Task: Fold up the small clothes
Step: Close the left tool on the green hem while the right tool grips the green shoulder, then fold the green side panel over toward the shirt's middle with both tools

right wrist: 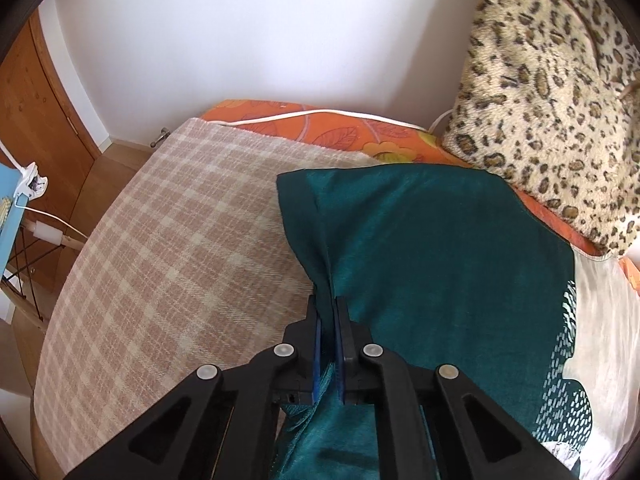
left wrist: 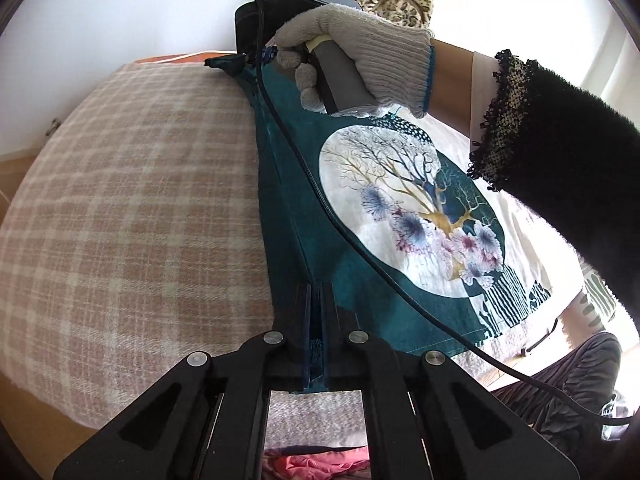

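A teal cloth (left wrist: 352, 280) with a white round tree-and-flower print lies on the plaid blanket (left wrist: 132, 208). My left gripper (left wrist: 318, 292) is shut on the cloth's near left edge. My right gripper (right wrist: 329, 304) is shut on the far end of that same edge of the cloth (right wrist: 432, 256); in the left wrist view it shows as a grey handle in a gloved hand (left wrist: 352, 56). The edge is stretched between the two grippers. A black cable (left wrist: 360, 248) runs across the cloth.
A leopard-print cushion (right wrist: 552, 92) sits at the back right on an orange floral sheet (right wrist: 320, 128). A wooden door (right wrist: 36, 120) and a blue stand (right wrist: 10, 216) are at the left. Pink fabric (left wrist: 316, 464) lies below my left gripper.
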`<state>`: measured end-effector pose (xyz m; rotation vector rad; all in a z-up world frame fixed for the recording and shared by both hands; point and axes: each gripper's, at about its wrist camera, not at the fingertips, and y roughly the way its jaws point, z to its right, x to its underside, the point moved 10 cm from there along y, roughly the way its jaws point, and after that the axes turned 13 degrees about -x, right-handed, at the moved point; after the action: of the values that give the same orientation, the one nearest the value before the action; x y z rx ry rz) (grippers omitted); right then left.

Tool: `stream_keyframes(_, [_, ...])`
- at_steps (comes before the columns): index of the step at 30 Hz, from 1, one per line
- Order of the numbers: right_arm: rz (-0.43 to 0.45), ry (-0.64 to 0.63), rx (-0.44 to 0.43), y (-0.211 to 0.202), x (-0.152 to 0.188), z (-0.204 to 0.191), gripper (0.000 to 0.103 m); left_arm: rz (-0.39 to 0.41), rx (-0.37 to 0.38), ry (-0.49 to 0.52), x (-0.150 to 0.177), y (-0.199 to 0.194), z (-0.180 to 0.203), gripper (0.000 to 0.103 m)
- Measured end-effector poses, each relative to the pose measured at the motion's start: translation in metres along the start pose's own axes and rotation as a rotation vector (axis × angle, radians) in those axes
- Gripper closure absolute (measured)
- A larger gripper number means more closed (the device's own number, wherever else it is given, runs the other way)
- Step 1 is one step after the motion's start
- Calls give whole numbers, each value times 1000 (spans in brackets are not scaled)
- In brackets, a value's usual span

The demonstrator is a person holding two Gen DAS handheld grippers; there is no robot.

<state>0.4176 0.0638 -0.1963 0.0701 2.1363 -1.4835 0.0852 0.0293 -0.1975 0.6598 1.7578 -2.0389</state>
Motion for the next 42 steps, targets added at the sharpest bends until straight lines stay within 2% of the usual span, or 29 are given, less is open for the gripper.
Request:
stream_keyframes(6, [41,50,15,-37,8,47,101,6,36,47,-4,-3,30,101])
stream_keyframes(12, [57,190,24,-61,37,115,101,-19,76,112,3,2,67,101])
stream_keyframes(16, [46,234,53,-66,57,151,100,-50,99,149,13,9,88,101])
stream_keyframes(19, [10,211,92,-67,66,168,92,-71,94,176,21,15,96,101])
stream_keyframes(21, [40,159,133,-78,61,173,56,-93,92,184,27,21,99,101])
stream_keyframes(22, [73,118,153,-87,54,171,54,-106,93,185,29,25,99,101])
stream_keyframes(25, [140,6,119,-102,32,154,55,-142,98,175,36,35,100,101])
stream_keyframes(29, [92,-103,52,-75,17,120,59,-140,101,177,33,36,100,101])
stream_keyframes(35, [-16,-199,79,-9,18,90,59,-157,112,154,31,37,95,101])
stream_keyframes(40, [-60,-197,140,14,18,103,60,-157,110,156,29,37,95,101])
stream_keyframes(41, [-59,-189,139,15,18,107,66,-156,109,158,30,37,96,101])
stream_keyframes(42, [-59,-175,134,15,17,113,76,-156,109,157,30,37,96,101])
